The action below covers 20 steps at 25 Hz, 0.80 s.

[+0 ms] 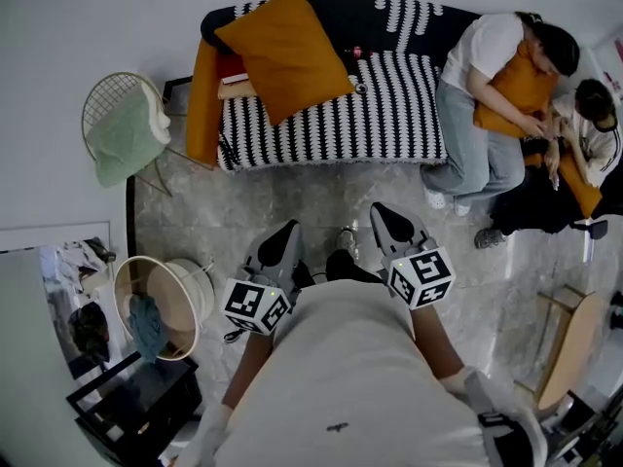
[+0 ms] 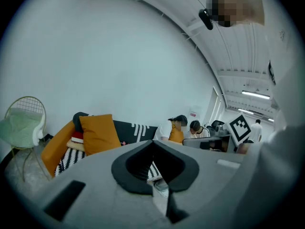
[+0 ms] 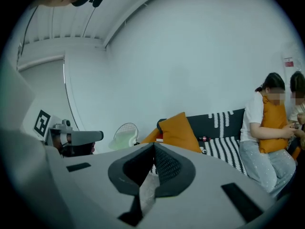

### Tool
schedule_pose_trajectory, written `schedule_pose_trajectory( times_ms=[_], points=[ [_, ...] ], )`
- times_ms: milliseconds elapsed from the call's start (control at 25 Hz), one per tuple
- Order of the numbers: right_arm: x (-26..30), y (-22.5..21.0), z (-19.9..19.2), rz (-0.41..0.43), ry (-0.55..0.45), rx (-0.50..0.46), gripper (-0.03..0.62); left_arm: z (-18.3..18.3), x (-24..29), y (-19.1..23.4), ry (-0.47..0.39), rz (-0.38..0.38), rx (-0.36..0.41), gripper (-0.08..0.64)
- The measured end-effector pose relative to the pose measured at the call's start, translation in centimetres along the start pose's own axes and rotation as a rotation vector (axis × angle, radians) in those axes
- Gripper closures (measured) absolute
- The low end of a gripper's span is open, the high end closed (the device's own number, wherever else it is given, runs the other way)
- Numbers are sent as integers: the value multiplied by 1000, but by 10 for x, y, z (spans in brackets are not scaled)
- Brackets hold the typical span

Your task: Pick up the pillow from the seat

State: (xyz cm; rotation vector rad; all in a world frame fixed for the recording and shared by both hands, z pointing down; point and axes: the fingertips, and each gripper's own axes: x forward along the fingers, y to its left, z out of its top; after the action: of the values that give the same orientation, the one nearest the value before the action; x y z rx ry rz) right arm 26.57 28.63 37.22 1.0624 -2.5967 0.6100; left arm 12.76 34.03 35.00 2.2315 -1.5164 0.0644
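Grey marble floor (image 1: 321, 197) lies between the wearer and a sofa (image 1: 389, 115) that stands against a white wall (image 1: 97, 17) under a black-and-white striped cover. The pillow (image 1: 287, 52), orange and square, stands tilted on the sofa's left half and leans on the backrest with one corner up. It is well apart from both claws. A second orange cushion (image 1: 204, 100) hangs over the sofa's left end. Two people (image 1: 487, 47) sit at the right end, and one hugs another orange cushion (image 1: 521, 86). Left of the sofa stands a wire chair (image 1: 102, 95) with a pale green pad (image 1: 127, 139). A round basket (image 1: 190, 300) with a blue cloth (image 1: 148, 324) in it sits on the floor near the wearer's left side.

The left claw (image 1: 289, 228) and the right claw (image 1: 382, 212) are held side by side in front of the wearer's torso, above the floor. Both point toward the sofa and dip slightly. In the left gripper view the jaws meet tip to tip, clenched on nothing. The right gripper view shows the same: jaws pressed together and empty, with the pillow beyond them.
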Motion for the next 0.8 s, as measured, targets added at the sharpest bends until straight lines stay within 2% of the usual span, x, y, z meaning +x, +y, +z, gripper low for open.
schedule_pose_trajectory(
  times_ms=[440,800],
  points=[
    [-6,-17,-17,-19,31,41,586,-12,5,-13,60,6,7,549],
    [24,-9,-11,-29,54,39,586,-10,19,22,68,-7,-26,549]
  ],
)
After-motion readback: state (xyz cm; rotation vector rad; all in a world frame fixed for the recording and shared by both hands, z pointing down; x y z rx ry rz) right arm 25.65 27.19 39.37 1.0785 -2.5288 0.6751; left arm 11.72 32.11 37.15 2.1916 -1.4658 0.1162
